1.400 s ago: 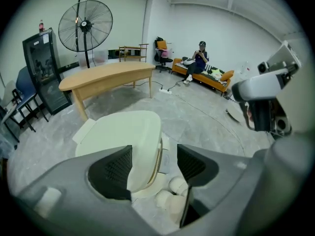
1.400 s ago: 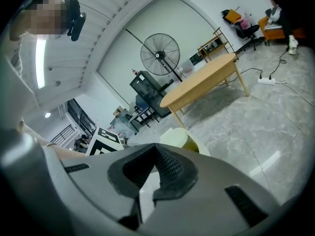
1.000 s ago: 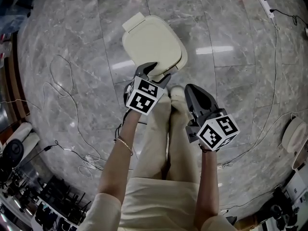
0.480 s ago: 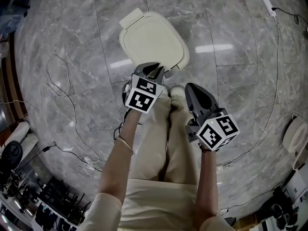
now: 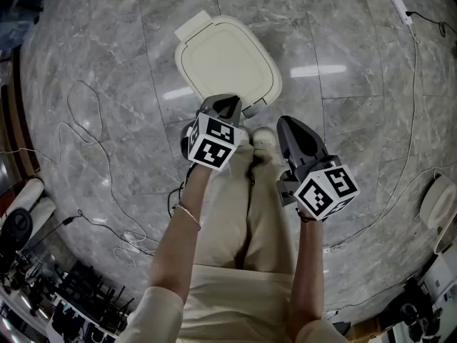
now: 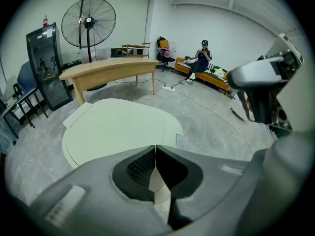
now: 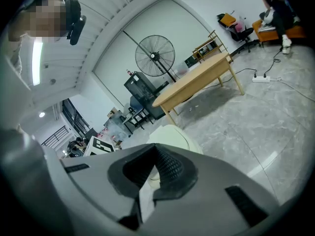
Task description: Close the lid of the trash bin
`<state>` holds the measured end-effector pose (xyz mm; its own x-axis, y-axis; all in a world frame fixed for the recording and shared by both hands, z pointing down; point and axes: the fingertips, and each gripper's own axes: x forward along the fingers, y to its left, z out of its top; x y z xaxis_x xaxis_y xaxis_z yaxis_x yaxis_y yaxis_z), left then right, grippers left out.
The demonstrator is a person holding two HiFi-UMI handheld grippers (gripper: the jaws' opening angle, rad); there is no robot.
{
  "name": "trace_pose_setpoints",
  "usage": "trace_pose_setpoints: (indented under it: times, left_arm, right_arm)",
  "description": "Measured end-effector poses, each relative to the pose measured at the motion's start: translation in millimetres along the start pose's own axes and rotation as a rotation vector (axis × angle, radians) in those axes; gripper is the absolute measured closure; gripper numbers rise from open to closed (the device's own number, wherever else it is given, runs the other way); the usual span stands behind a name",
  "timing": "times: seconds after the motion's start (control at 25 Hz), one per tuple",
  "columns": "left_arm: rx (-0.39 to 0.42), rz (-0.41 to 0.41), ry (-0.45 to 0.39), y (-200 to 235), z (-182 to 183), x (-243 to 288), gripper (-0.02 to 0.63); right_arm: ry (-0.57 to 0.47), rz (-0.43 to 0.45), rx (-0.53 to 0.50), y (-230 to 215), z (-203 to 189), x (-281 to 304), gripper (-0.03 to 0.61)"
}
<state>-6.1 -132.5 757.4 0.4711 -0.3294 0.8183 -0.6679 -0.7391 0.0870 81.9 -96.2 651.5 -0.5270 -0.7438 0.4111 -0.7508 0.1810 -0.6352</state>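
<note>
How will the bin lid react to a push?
Lid looks like smooth moulded plastic: probably stiff, light, slightly slippery. It lies flat and closed, hinge tab at the far end, so it likely won't shift much.

The left gripper [image 5: 227, 106] is held out on a bare left forearm [image 5: 182, 224] and tilted steeply down. Its jaws have just been closed, with nothing between the fingers. The right gripper [image 5: 291, 126] is held just beside it, jaws together and empty.
</note>
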Motion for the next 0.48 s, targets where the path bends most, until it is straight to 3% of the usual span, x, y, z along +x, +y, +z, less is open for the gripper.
trace_pose_setpoints:
  times: [0.48]
  left_arm:
    - [0.056,-0.019,0.032,-1.3,-4.5,5.6,0.591]
  right_arm:
    - [-0.001,0.000,-0.001,-3.2,3.6,2.9,0.574]
